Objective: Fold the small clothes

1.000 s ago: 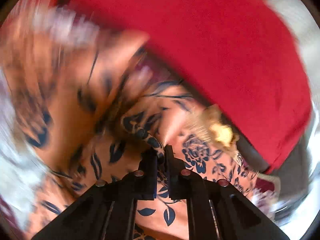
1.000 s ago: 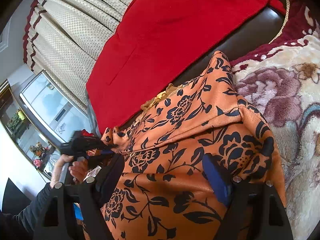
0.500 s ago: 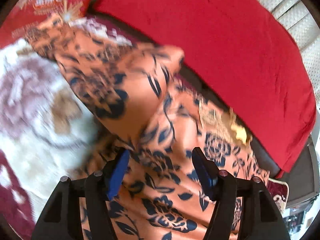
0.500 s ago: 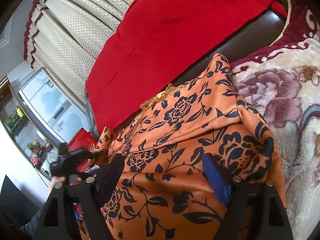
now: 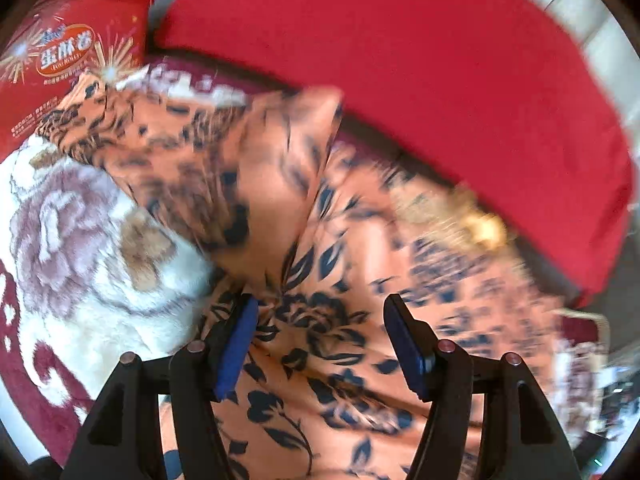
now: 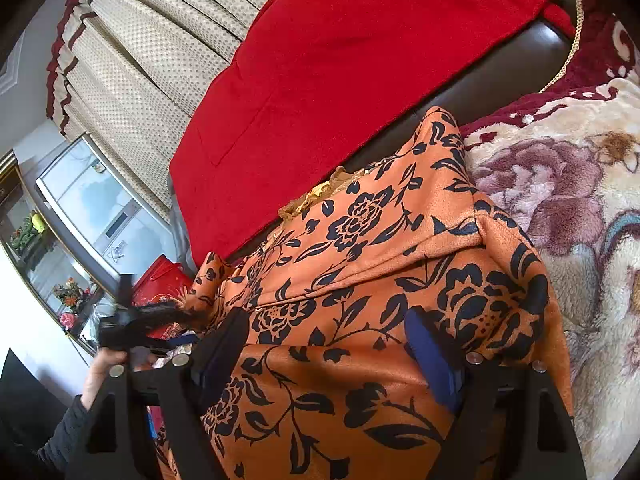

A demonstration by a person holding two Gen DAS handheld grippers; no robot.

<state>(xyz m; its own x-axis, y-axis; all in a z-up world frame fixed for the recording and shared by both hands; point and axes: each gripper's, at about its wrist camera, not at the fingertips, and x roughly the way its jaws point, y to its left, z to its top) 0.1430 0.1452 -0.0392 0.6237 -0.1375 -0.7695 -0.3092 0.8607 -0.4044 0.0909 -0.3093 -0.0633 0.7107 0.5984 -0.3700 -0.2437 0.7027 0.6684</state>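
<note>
An orange garment with a black flower print (image 5: 328, 280) lies on a floral fleece blanket (image 5: 80, 264); it also shows in the right wrist view (image 6: 380, 280). A sleeve is folded across its body. A gold lace collar (image 6: 316, 196) sits at its far edge. My left gripper (image 5: 320, 320) is open and empty just above the cloth, and it shows small at the left of the right wrist view (image 6: 136, 324). My right gripper (image 6: 328, 332) is open and empty over the garment's lower part.
A red cloth (image 6: 340, 60) covers the sofa back behind the garment. A red printed gift bag (image 5: 60, 56) stands at the blanket's far corner. Beige curtains (image 6: 140, 60) and a glass cabinet (image 6: 80, 208) lie beyond.
My left gripper was shut on the garment's sleeve a second ago; it has let go, opened wide and drawn back. The sleeve now lies folded over. The right gripper has stayed put.
</note>
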